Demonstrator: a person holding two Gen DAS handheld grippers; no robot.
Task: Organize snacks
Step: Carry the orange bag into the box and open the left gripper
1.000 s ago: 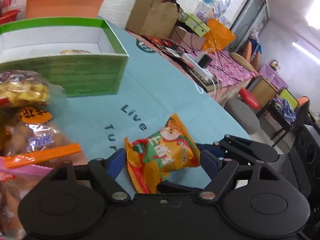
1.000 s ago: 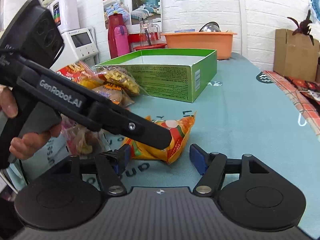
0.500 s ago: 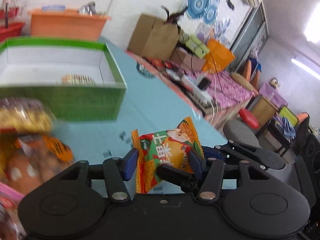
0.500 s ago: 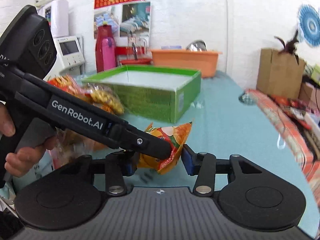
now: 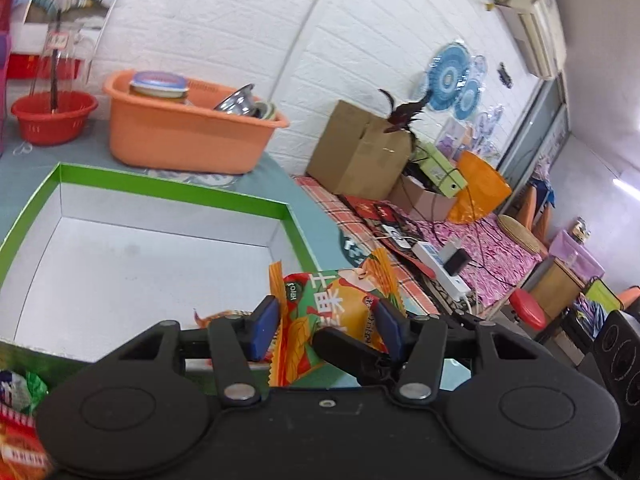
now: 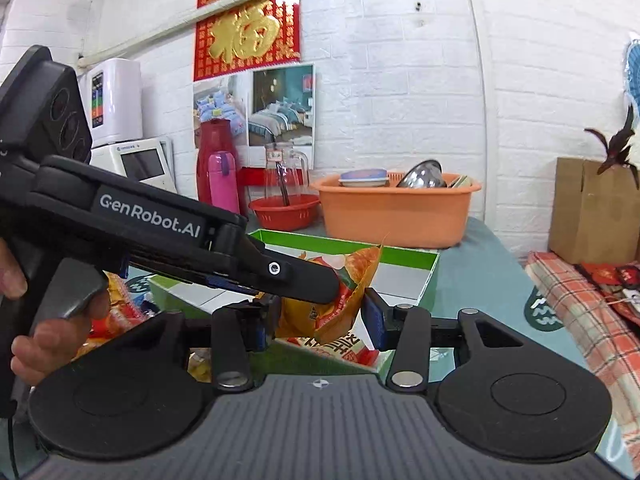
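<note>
I am holding one orange-and-green snack packet (image 5: 332,316) in the air with both claws at once, above the near corner of the green box (image 5: 168,194) on the blue-green table (image 6: 472,264). My left claw (image 5: 326,326) is gripping the packet across its width, the blue pads (image 5: 264,326) pressing in on either side, the jaws about half parted because the packet is filling the gap. My right claw (image 6: 320,320) is doing the same from the other side: its pads are closing on the crumpled orange end of the packet (image 6: 340,300), again about half parted. Both sets of jaws have just been closing, with the packet between them.

In the right wrist view, my left claw's black arm (image 6: 172,248) is crossing the picture from the left, its tip lying against the packet, and my left hand (image 6: 56,320) is curling round its handle.

Inside the box, another packet (image 6: 344,350) is lying on the white floor near the front wall, partly hidden behind the claws. A heap of more snack bags (image 5: 18,420) is sitting on the table outside the box, at the left edge. Behind the box an orange tub (image 5: 188,128) with dishes and a red basket (image 5: 54,116) are standing against the white brick wall.
</note>
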